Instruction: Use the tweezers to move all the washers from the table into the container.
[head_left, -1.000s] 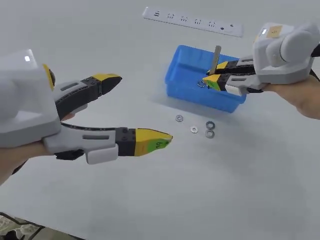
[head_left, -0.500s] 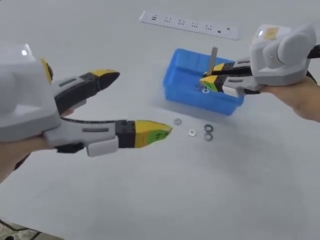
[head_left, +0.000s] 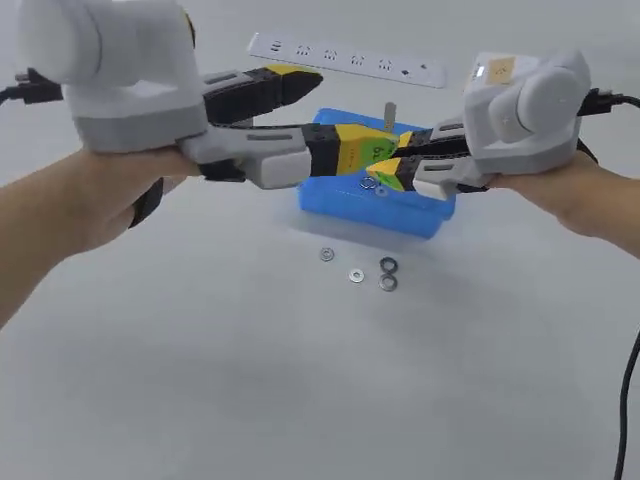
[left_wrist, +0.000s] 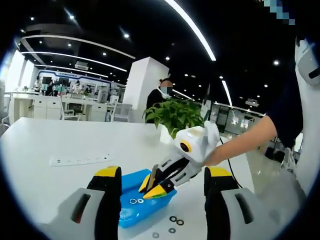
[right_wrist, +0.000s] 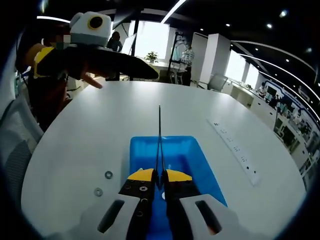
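The right gripper (right_wrist: 159, 175) is clamped on the tweezers (right_wrist: 159, 135) over the blue container (head_left: 340, 208). The left gripper (left_wrist: 163, 171) gapes wide alongside. Four washers (head_left: 356, 275) lie on the tabletop (head_left: 300, 380) just beside the container.

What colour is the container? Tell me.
Blue; the container shows best in the right gripper view.

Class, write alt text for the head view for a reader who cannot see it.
The right gripper, shut on tweezers, hovers over a blue container beside the open left gripper. Four washers lie on the white table near it.
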